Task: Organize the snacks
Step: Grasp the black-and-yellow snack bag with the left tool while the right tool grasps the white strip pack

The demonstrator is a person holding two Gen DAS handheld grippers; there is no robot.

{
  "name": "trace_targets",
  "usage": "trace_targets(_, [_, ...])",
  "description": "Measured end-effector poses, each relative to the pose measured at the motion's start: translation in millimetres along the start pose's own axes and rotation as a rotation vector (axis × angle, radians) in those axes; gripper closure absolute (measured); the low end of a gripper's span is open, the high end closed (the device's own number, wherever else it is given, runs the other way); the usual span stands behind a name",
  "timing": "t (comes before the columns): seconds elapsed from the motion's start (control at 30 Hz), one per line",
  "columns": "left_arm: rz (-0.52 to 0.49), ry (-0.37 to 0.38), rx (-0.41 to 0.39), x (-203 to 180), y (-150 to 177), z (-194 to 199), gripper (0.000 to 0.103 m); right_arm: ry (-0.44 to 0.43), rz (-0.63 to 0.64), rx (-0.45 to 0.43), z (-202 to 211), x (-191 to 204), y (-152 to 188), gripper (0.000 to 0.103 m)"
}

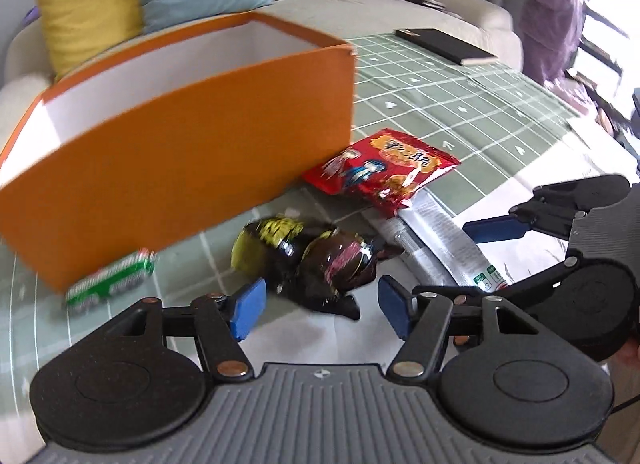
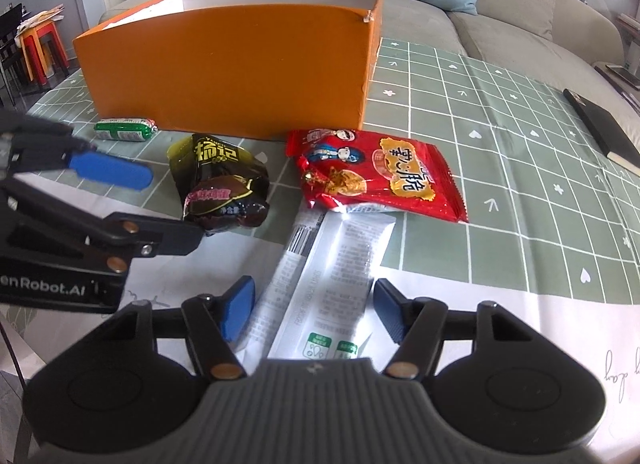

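Observation:
An open orange box (image 1: 192, 136) (image 2: 240, 64) stands on the green checked tablecloth. In front of it lie a green sausage stick (image 1: 112, 284) (image 2: 125, 130), a dark snack pack (image 1: 316, 260) (image 2: 224, 188), a red snack bag (image 1: 384, 172) (image 2: 376, 176) and a silvery white packet (image 1: 444, 244) (image 2: 332, 272). My left gripper (image 1: 322, 310) is open, just short of the dark pack. My right gripper (image 2: 314, 314) is open with its fingers either side of the white packet's near end. Each gripper shows in the other's view, the left (image 2: 108, 172) and the right (image 1: 500, 228).
A black notebook (image 1: 444, 44) (image 2: 604, 128) lies at the table's far right. A sofa (image 1: 360, 8) with yellow and blue cushions runs behind the table. Red stools (image 2: 40, 48) stand at the far left. A person in purple (image 1: 552, 12) is at the back right.

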State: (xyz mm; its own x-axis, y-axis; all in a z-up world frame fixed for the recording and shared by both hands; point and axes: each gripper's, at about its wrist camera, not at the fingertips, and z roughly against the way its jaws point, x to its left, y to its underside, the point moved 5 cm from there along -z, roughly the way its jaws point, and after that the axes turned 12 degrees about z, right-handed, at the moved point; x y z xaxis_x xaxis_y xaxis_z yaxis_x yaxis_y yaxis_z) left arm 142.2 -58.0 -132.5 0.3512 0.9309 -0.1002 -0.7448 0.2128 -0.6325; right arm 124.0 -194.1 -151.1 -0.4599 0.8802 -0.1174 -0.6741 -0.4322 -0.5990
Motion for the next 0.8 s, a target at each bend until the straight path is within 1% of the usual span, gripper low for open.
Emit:
trace_targets(0.07, [-0.043, 0.017, 0.013, -4, -3, -7, 0.028, -0.003, 0.004, -0.004, 0, -1, 0, 0.040])
trace_targets(0.23, [-0.065, 0.026, 0.053, -8, -7, -27, 0.028, -0.003, 0.008, -0.012, 0, -2, 1, 0.040])
trace_targets(0.3, [-0.041, 0.034, 0.066, -6, -8, -32, 0.029, 0.004, 0.004, -0.015, 1, -2, 2, 0.040])
trace_targets(0.37, [-0.014, 0.020, 0.084, -3, -8, -37, 0.031, 0.003, -0.008, -0.015, 1, -3, 2, 0.039])
trace_targets(0.47, [-0.021, 0.006, 0.084, -3, -9, -41, 0.033, 0.005, -0.006, -0.019, 1, -2, 2, 0.039])
trace_targets(0.5, [-0.021, 0.004, 0.081, -4, -10, -41, 0.036, 0.004, -0.004, -0.021, 2, -1, 2, 0.039])
trace_targets(0.53, [-0.019, 0.012, 0.078, -5, -10, -41, 0.042, 0.004, 0.000, -0.023, 2, -1, 2, 0.040])
trace_targets(0.6, [-0.017, 0.004, 0.079, -6, -10, -41, 0.043, 0.004, 0.004, -0.028, 3, 1, 2, 0.046])
trace_targets(0.67, [-0.018, -0.001, 0.074, -7, -8, -38, 0.050, 0.002, 0.006, -0.031, 4, 1, 2, 0.048])
trace_targets(0.7, [-0.025, -0.005, 0.069, -8, -6, -34, 0.052, -0.001, 0.005, -0.033, 4, 2, 2, 0.049])
trace_targets(0.8, [-0.024, -0.029, 0.069, -4, 4, -26, 0.053, -0.017, 0.023, -0.038, 6, 7, 2, 0.050])
